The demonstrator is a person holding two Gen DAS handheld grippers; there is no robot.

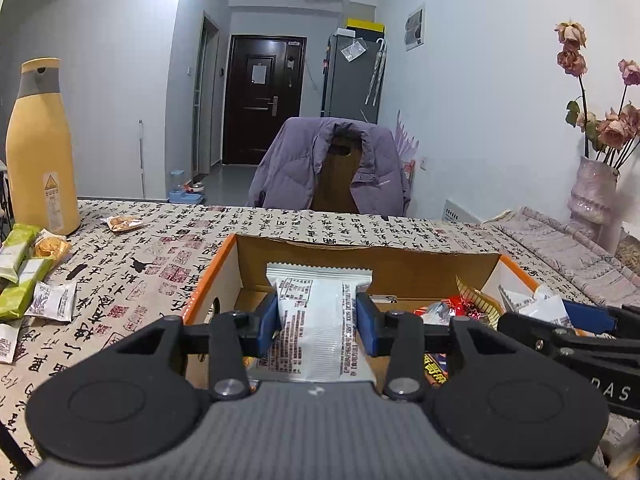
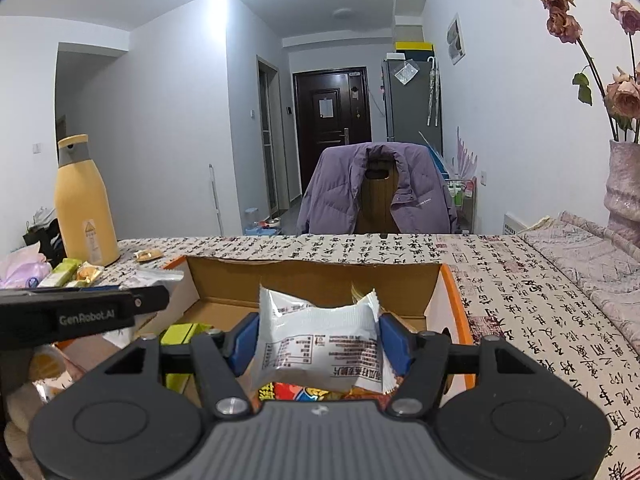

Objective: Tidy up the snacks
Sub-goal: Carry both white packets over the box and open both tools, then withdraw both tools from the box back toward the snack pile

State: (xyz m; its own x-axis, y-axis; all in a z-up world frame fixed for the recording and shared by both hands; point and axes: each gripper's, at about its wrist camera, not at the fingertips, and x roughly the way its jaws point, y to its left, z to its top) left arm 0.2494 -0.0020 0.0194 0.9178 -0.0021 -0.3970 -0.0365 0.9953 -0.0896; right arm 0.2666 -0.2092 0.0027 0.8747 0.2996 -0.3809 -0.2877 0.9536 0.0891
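An open cardboard box with orange edges (image 1: 208,272) (image 2: 452,280) sits on the table and holds several snack packs. My left gripper (image 1: 317,320) is shut on a white snack packet (image 1: 316,320), held upright over the box's left part. My right gripper (image 2: 318,344) is shut on another white snack packet (image 2: 320,340), held over the box's right part. The right gripper also shows at the right edge of the left wrist view (image 1: 568,320). The left gripper's body shows at the left of the right wrist view (image 2: 80,312).
A yellow bottle (image 1: 40,152) (image 2: 86,204) stands at the table's far left. Loose green and white snack packs (image 1: 24,280) lie beside it, and one small pack (image 1: 122,223) lies farther back. A chair with a purple jacket (image 1: 328,168) stands behind the table. A vase of flowers (image 1: 592,192) is at the right.
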